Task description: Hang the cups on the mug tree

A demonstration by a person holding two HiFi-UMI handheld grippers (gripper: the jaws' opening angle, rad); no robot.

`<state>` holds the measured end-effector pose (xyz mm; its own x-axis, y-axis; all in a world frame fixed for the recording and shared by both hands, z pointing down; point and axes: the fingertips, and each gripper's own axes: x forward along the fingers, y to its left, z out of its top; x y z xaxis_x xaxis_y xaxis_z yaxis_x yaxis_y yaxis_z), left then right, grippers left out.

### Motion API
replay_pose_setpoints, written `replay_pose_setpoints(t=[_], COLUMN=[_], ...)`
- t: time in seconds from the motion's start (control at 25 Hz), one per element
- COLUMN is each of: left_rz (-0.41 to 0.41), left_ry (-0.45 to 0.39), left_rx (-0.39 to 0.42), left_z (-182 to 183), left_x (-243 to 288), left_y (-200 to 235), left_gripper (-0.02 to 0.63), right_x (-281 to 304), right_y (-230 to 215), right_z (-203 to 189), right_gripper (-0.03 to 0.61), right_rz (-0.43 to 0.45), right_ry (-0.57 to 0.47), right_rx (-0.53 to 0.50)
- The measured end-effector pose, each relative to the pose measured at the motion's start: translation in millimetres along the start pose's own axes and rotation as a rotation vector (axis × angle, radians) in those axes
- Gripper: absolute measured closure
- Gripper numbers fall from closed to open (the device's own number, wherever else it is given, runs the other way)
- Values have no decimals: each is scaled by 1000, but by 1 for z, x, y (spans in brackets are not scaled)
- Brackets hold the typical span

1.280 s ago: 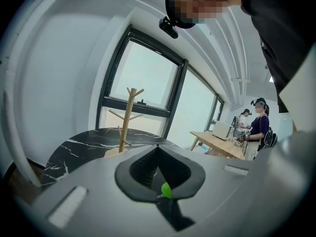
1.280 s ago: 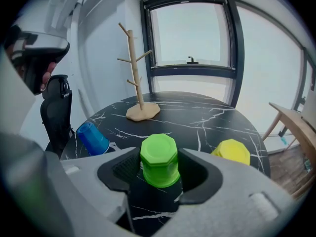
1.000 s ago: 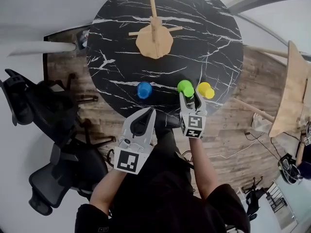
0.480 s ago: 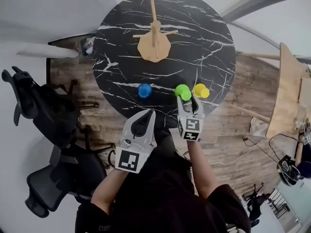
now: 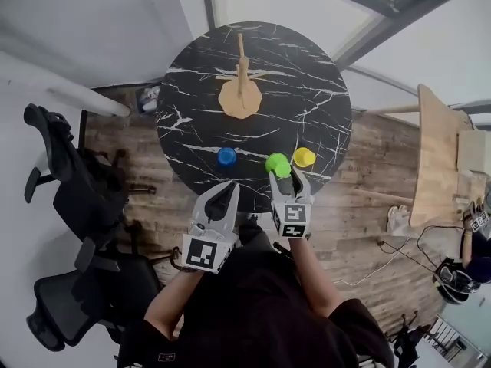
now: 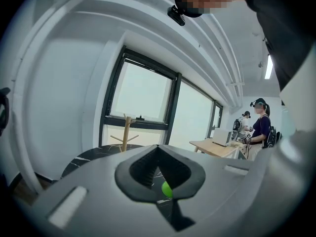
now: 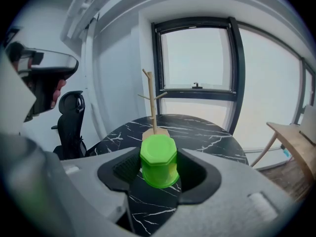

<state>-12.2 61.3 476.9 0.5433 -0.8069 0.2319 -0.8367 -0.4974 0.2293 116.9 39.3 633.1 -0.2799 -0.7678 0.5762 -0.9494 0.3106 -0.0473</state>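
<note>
Right gripper view: R tongs (image 7: 159,168) clamp green cup (image 7: 158,161), upside-down | L tongs (image 5: 229,186) closed, empty | mug tree (image 7: 152,100) ahead of R tongs, well apart, on bench (image 7: 207,132) | blue cup (image 5: 227,156) ahead of L tongs, yellow cup (image 5: 304,157) near R tongs, to the right

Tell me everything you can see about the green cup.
The green cup is bright, glossy plastic by its look, eight-sided, with a flat closed face on top, so it seems upside down. No handle shows. It stands upright between the jaws of the right gripper, which press its sides, above the black marble table, beside the yellow cup.
</note>
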Motion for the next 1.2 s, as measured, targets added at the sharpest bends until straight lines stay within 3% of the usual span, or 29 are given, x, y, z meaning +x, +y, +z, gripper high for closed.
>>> replay_pose_setpoints(t=[0.52,0.8,1.2], left_rz=[61,71,50], left_ry=[-83,-98,-98], left_rx=[10,21,17], left_z=[29,38,46], left_x=[-36,-36,-25], left_y=[8,25,62], left_gripper=[617,617,617], right_x=[-35,-32,-10], right_y=[29,51,70], right_z=[66,69,95], right_gripper=[357,357,359], right_rz=[36,80,72], right_ry=[-123,-119,-139], right_rx=[-40,-55,-65])
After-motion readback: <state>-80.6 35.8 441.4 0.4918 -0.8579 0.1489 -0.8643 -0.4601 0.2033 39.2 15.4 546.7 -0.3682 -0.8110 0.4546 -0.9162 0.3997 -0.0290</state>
